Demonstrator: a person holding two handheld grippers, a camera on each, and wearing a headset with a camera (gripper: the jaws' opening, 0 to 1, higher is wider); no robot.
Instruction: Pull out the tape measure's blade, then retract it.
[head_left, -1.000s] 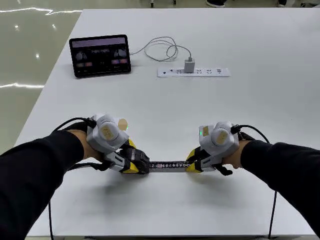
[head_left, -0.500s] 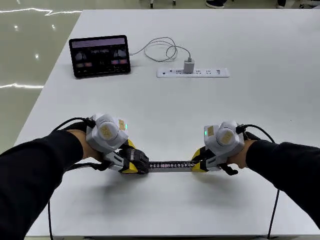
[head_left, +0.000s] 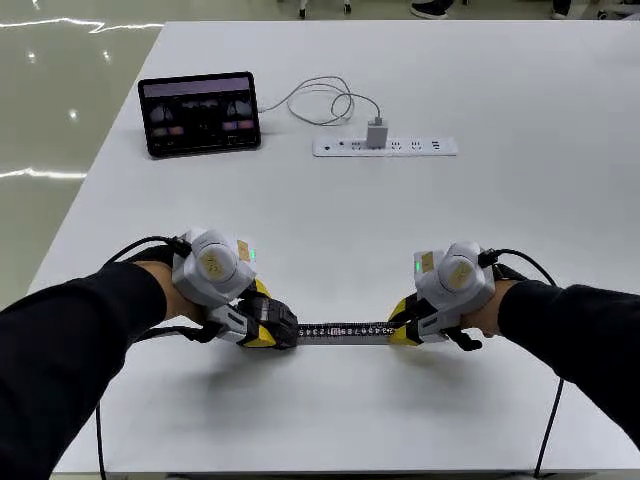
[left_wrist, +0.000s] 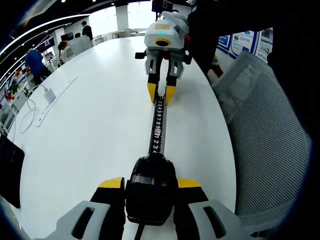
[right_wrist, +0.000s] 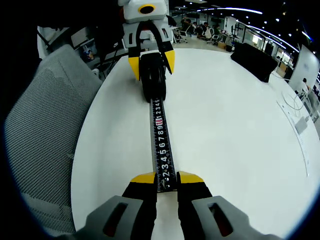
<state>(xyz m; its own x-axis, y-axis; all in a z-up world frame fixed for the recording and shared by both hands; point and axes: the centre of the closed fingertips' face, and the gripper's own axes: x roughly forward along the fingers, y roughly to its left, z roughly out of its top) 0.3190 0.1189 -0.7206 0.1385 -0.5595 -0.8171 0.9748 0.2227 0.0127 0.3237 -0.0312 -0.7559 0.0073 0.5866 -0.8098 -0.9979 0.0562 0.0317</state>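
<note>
The tape measure case (head_left: 274, 322) (left_wrist: 150, 186) (right_wrist: 152, 73) is black and yellow and rests on the white table (head_left: 420, 200). My left gripper (head_left: 258, 328) (left_wrist: 149, 184) is shut on it. Its blade (head_left: 345, 329) (left_wrist: 157, 122) (right_wrist: 161, 140), printed with numbers, runs flat along the table to the right. My right gripper (head_left: 402, 333) (right_wrist: 166, 179) is shut on the blade's end, the yellow fingertips (right_wrist: 145, 178) pinching it. In the left gripper view the right gripper (left_wrist: 161, 93) faces me across the blade; in the right gripper view the left gripper (right_wrist: 151, 60) does likewise.
A dark tablet (head_left: 200, 111) stands at the table's far left. A white power strip (head_left: 386, 146) with a charger and looped cable (head_left: 325, 98) lies behind the work. A mesh chair (left_wrist: 265, 140) (right_wrist: 45, 130) is at the near table edge. Black cables trail from both grippers.
My right gripper has moved to the right along the table with the blade's end, so more blade shows between the grippers. The left gripper and case stayed put.
</note>
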